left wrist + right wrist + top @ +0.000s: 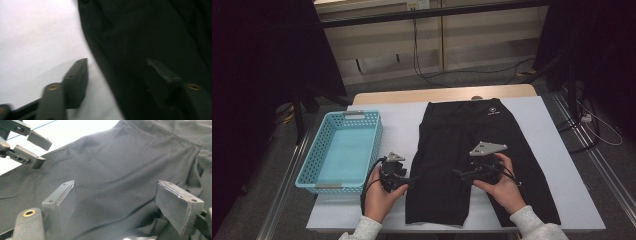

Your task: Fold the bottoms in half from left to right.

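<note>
While the black shorts [477,155] lie flat on the surface [542,125] beside the blue basket [343,150], I set my left tool [117,75] astride their left edge and my right tool [125,202] over the middle, both spread. Next, I judge, comes pinching fabric to fold.

My high camera looks forward and down over the whole counter [557,165] from the near side. Each gripper camera sits low and close, looking along its own jaws. All three share the black shorts [462,150].
</note>
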Action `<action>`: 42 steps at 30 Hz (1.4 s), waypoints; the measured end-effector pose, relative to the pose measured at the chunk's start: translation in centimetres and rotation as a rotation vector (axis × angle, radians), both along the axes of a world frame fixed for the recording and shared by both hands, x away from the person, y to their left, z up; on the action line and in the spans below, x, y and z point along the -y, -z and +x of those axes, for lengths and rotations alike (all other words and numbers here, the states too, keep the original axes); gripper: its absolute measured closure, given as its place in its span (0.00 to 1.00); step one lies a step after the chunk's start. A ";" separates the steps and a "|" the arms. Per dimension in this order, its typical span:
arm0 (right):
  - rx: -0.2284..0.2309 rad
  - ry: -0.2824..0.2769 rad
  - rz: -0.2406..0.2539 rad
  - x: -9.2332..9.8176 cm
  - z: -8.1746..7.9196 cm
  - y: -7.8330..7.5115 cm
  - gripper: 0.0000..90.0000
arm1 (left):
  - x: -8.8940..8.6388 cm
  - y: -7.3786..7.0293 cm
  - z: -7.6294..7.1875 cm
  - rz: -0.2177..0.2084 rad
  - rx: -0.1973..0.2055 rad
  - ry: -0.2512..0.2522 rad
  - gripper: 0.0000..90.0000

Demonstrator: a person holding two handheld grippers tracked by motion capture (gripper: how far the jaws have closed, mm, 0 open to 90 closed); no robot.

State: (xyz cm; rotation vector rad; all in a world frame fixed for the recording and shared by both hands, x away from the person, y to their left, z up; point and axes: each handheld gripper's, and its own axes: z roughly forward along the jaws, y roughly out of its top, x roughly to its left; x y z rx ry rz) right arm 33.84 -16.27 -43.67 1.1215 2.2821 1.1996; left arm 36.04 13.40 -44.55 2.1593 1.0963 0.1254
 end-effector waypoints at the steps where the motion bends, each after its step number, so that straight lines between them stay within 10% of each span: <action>1: -0.002 -0.003 -0.003 0.0 0.0 0.0 0.19 | 0.1 0.0 -0.1 -0.014 -0.012 -0.004 0.48; 22: 0.008 0.016 -0.007 0.0 0.6 -0.2 0.18 | 1.1 0.3 -0.1 -0.085 -0.115 -0.005 0.98; 42: 0.008 0.033 0.009 -2.6 3.2 -0.2 0.18 | 1.3 -0.6 -0.2 -0.180 -0.123 0.018 0.99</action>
